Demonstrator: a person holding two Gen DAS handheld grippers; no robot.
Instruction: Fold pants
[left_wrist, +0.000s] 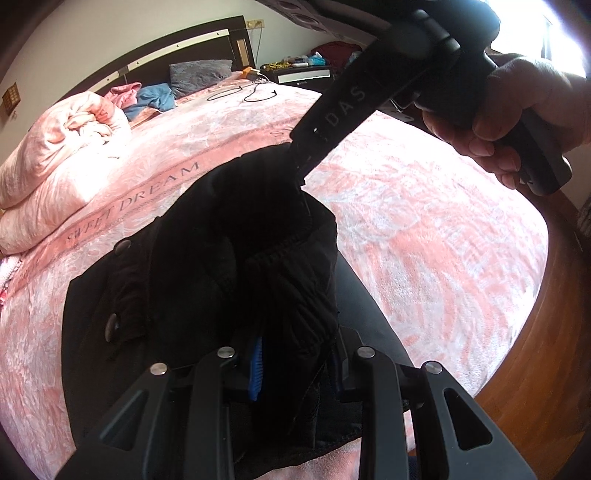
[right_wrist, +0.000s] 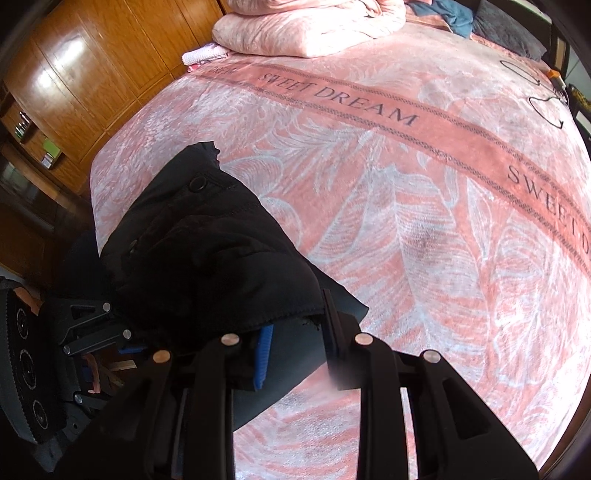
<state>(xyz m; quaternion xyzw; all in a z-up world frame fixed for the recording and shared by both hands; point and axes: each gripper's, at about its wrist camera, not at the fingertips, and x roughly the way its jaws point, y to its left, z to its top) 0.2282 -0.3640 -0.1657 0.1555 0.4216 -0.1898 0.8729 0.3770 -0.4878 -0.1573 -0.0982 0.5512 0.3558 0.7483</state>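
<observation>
A pink blanket (right_wrist: 424, 229) printed with pale leaves and a band reading "SWEET DREAM" is covering the whole bed, stretching from the near edge up to a dark headboard (left_wrist: 155, 62). A rolled pink duvet (left_wrist: 55, 162) is lying on it toward the head end, with a grey pillow (left_wrist: 199, 75) and crumpled blue fabric (left_wrist: 151, 98) beyond. Wooden wardrobe doors (right_wrist: 92, 70) are standing off to the bed's side.

The black pants (left_wrist: 240, 266) are being held bunched above the blanket near the bed's near edge, part of the cloth lying flat on the blanket and showing 2 round snap buttons (left_wrist: 112, 326).

The left gripper (left_wrist: 295, 354) is clamping a thick fold of the pants, its 2 fingers pressing in on the cloth from both sides, a blue pad (left_wrist: 256, 369) showing at the inner face of 1 finger.

The right gripper (right_wrist: 295, 354) is pinching the pants' edge too; in the left wrist view its black fingers (left_wrist: 310, 155) are biting into the top of the bunch, with the person's right hand (left_wrist: 517, 110) wrapped around the handle. In the right wrist view the cloth is draping over its blue-padded finger (right_wrist: 264, 358).

A thin black cable (left_wrist: 258, 94) is lying looped near the pillow.
</observation>
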